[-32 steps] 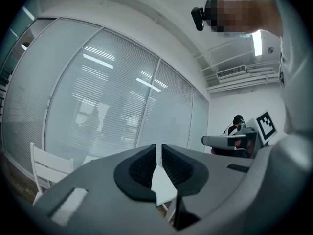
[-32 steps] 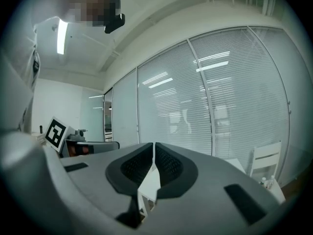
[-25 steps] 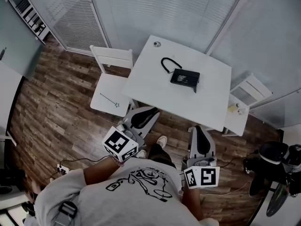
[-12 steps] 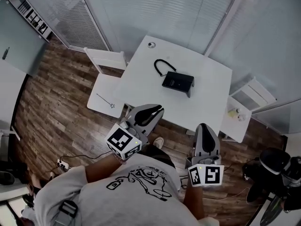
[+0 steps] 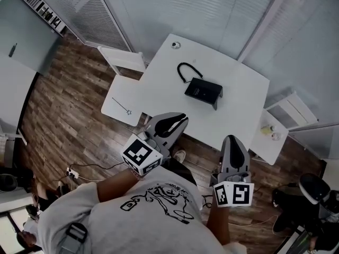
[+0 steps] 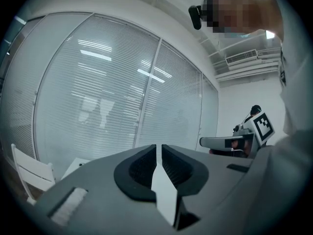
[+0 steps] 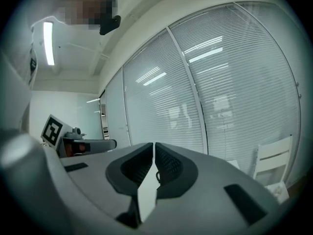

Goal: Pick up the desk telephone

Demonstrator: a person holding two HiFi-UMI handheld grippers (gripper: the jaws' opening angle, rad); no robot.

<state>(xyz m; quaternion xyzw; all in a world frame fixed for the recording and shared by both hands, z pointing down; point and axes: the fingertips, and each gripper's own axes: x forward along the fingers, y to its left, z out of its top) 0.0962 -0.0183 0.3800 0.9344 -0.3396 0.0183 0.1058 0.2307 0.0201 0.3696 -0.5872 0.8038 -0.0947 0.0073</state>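
The black desk telephone (image 5: 203,91) lies on the white table (image 5: 164,94), its looped black cord (image 5: 184,70) curling off to its left. My left gripper (image 5: 179,117) is held over the table's near edge, short of the telephone and to its left, jaws shut on nothing. My right gripper (image 5: 234,140) hangs at the near edge to the right, also shut and empty. In the left gripper view the closed jaws (image 6: 158,147) face window blinds, and the right gripper (image 6: 229,142) shows off to the side. The right gripper view shows shut jaws (image 7: 154,145) and the left gripper (image 7: 88,144).
A white chair (image 5: 123,62) stands at the table's left, a thin wand (image 5: 121,107) on its seat. A second white chair (image 5: 271,142) at the right carries small items (image 5: 268,129). A small round object (image 5: 175,45) sits at the table's far corner. Cables (image 5: 85,168) trail over the wooden floor.
Both grippers have moved forward toward the table, from over the floor to its near edge. Their jaws stay shut. The telephone has not moved on the table.
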